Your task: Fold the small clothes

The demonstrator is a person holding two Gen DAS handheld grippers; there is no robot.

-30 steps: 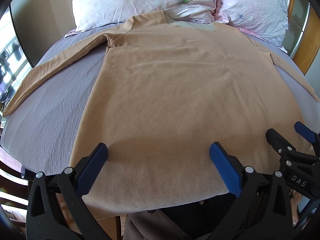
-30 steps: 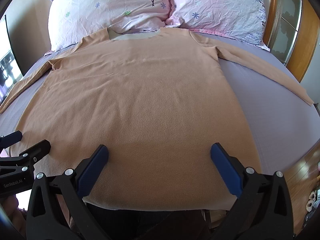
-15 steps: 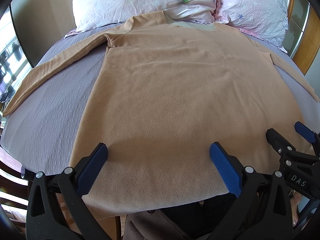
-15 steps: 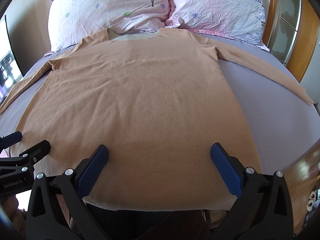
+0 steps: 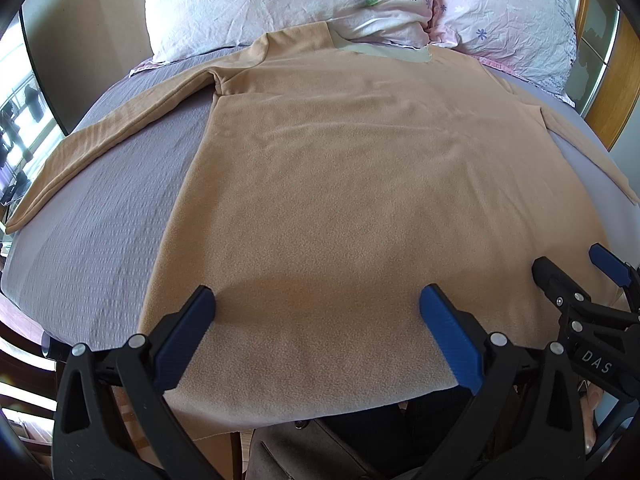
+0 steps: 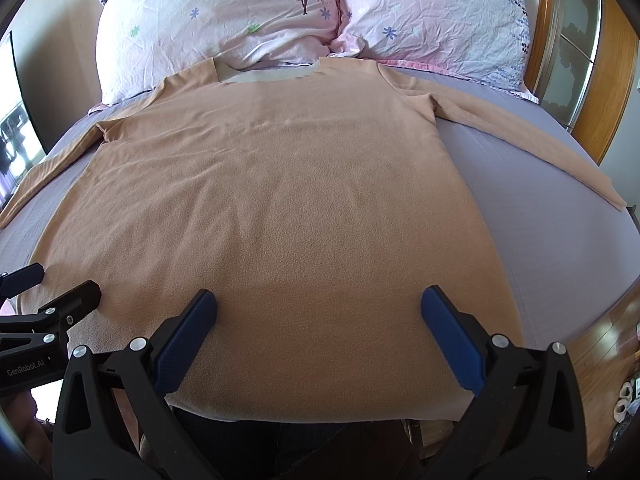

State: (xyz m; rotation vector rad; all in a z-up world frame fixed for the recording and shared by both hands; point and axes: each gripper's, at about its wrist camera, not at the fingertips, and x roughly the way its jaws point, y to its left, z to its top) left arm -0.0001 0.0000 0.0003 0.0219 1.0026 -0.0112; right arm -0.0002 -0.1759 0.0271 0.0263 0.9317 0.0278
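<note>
Long-sleeved tan shirt (image 5: 360,184) spread flat, front down or up not determinable, on a bed with a grey sheet (image 5: 100,240); collar toward 2 floral pillows (image 6: 312,20); both sleeves extended sideways. Left gripper (image 5: 316,320) and right gripper (image 6: 318,320) hover above the hem, jaws wide apart, holding nothing; the hem edge lies just below and behind the fingertips, the shirt body ahead of them. Judged step: the first grasp before folding; best done by lowering each gripper to a hem corner or a sleeve, pinching all the layers together, then lifting evenly so the fleece-like cloth does not drag or wrinkle; the hem overhangs the bed edge nearest the jaws.
</note>
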